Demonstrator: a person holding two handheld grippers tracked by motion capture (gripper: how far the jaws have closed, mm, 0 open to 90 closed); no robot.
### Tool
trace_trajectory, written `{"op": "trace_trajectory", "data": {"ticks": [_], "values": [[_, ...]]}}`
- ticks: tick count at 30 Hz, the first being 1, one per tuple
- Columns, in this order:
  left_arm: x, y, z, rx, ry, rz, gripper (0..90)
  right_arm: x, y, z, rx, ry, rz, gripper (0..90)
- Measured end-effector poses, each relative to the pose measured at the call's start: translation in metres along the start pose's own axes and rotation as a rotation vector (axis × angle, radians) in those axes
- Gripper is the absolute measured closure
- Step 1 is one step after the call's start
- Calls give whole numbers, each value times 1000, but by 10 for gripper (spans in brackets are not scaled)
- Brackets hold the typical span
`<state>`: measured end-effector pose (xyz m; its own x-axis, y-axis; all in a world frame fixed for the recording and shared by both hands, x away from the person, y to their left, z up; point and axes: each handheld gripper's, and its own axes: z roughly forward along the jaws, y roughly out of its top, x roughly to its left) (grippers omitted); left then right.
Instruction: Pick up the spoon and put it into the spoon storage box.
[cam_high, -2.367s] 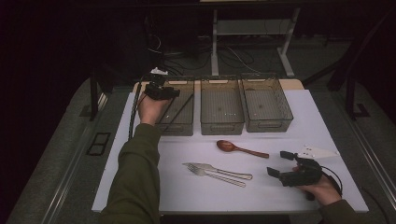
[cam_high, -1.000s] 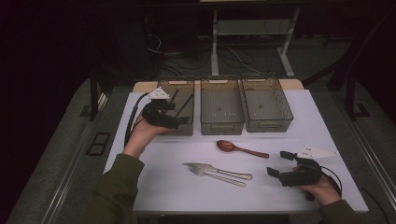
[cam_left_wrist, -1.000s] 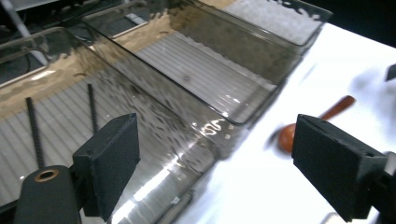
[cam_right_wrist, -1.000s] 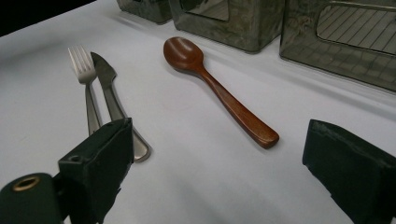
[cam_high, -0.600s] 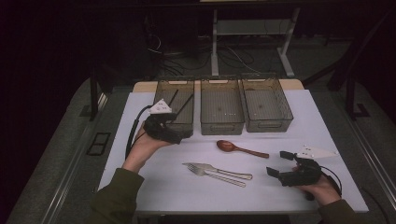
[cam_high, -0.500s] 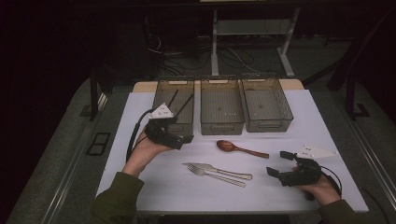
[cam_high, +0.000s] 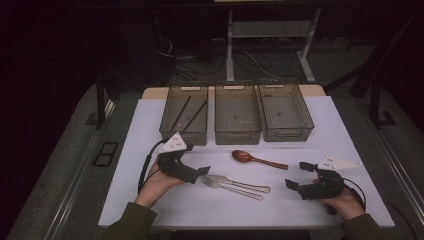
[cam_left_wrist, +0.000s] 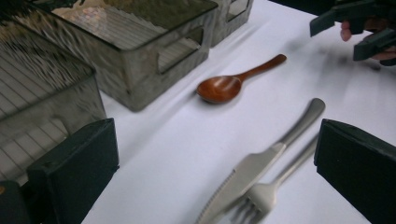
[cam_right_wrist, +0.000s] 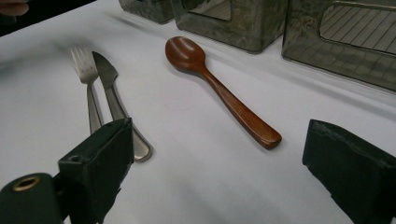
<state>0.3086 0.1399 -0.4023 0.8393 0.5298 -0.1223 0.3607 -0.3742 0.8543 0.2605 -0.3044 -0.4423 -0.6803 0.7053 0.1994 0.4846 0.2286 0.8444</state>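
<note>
Cutlery lies just ahead of the left claw (cam_high: 200, 172): a fork (cam_high: 227, 185) and a knife (cam_high: 240, 182) side by side on the white worktop (cam_high: 310, 125), tines and blade tip toward that claw. Its jaws have just been opening and stand wide, released, with nothing between them. In the left claw view the fork head (cam_left_wrist: 254, 201) and knife blade (cam_left_wrist: 243, 179) sit low between the two black jaws, not touched by either, and the handles run away up and to the right. Beyond them, further from the claw, lies a wooden spoon (cam_left_wrist: 233, 84), bowl toward the trays (cam_left_wrist: 140, 56).

The high view adds what that close view cuts off: three trays (cam_high: 237, 112) in a row past both claws, the left one holding two dark sticks (cam_high: 187, 114), and a person's hand around each claw.

The right claw (cam_high: 300, 177) rests on the worktop well apart from the cutlery, jaws spread, grasping nothing. Its own view shows the spoon (cam_right_wrist: 219, 91) ahead between the jaws, handle end nearest, with the fork (cam_right_wrist: 86, 84) and knife (cam_right_wrist: 114, 98) off toward its left jaw. The left claw view catches this right claw (cam_left_wrist: 362, 32) far off, top right.
</note>
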Motion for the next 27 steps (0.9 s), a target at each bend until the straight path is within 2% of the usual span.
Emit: {"op": "trace_trajectory", "data": {"ticks": [5, 15, 18, 22, 27], "values": [[-7, -12, -3, -18, -6, 11, 0, 0, 0, 0, 2, 2, 0, 84], [-15, -38, -9, -25, 9, -13, 0, 1, 0, 0, 20, 24, -7, 83], [-16, -42, -9, -11, 16, -6, 0, 2, 1, 1, 37, 40, -16, 83], [-15, -43, -8, -3, 18, -3, 0, 4, 4, 1, 58, 36, -33, 82], [-15, -44, -7, 11, 10, -7, 0, 4, 9, 3, 84, 53, -43, 83]]}}
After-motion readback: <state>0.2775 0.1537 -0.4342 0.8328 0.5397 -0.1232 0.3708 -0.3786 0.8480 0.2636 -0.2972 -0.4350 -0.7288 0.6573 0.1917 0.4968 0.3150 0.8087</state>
